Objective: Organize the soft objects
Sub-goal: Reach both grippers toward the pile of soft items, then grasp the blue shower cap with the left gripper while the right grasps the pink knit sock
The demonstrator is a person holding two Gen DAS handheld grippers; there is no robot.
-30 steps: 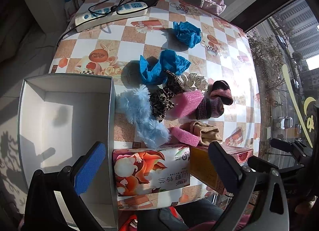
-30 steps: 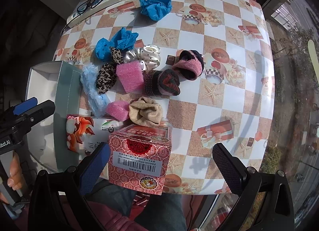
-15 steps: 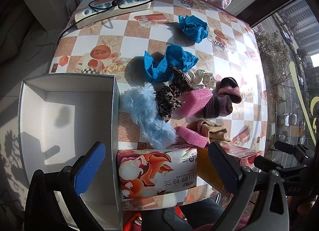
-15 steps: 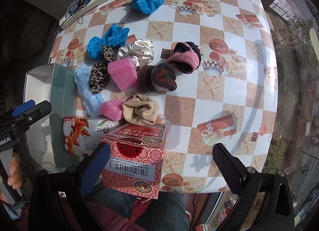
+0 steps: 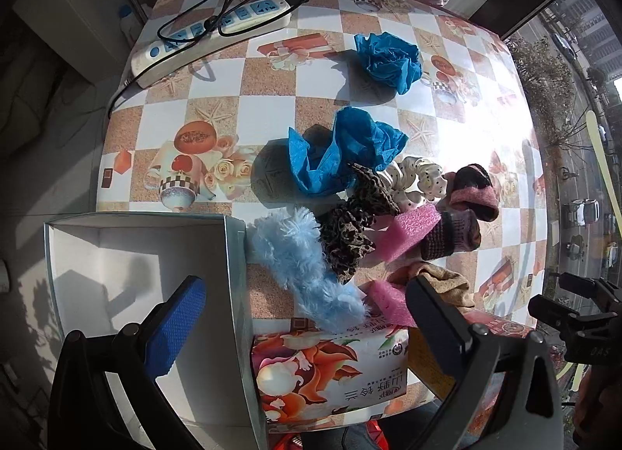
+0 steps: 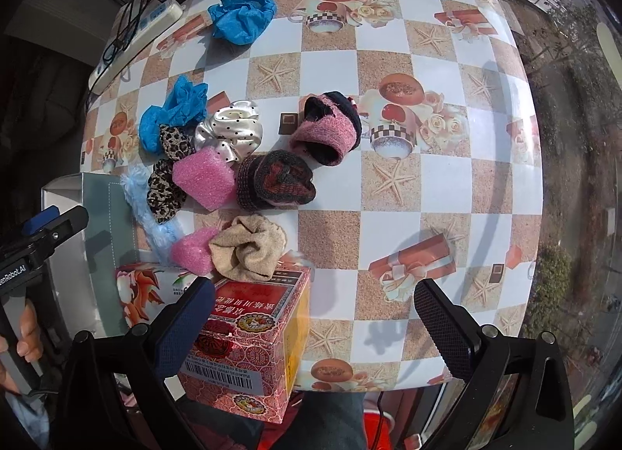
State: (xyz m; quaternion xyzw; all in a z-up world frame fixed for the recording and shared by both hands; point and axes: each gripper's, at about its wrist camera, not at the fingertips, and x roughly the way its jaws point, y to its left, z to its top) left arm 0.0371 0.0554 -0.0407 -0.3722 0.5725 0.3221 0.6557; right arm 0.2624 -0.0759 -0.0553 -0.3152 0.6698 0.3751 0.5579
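Note:
A heap of soft things lies mid-table: a fluffy light-blue piece (image 5: 307, 267), a leopard scrunchie (image 5: 352, 232), pink foam blocks (image 5: 406, 230), blue crumpled cloths (image 5: 342, 154), a polka-dot satin scrunchie (image 6: 231, 131), dark knitted socks (image 6: 278, 179), a pink-cuffed sock (image 6: 330, 133) and a beige sock (image 6: 248, 247). An open white box (image 5: 128, 267) stands at the left. My left gripper (image 5: 307, 329) hangs open above the box's right wall and the tissue pack. My right gripper (image 6: 317, 327) is open over the table's near edge, holding nothing.
A flowered tissue pack (image 5: 334, 372) and a red patterned carton (image 6: 248, 345) stand at the near edge. A white power strip (image 5: 212, 35) with black cables lies at the far left. Another blue cloth (image 5: 388, 59) sits apart, farther back. The table's right side borders a window.
Both grippers have moved forward and lower toward the heap, so the objects look larger. Nothing on the table has shifted, and both stay open.

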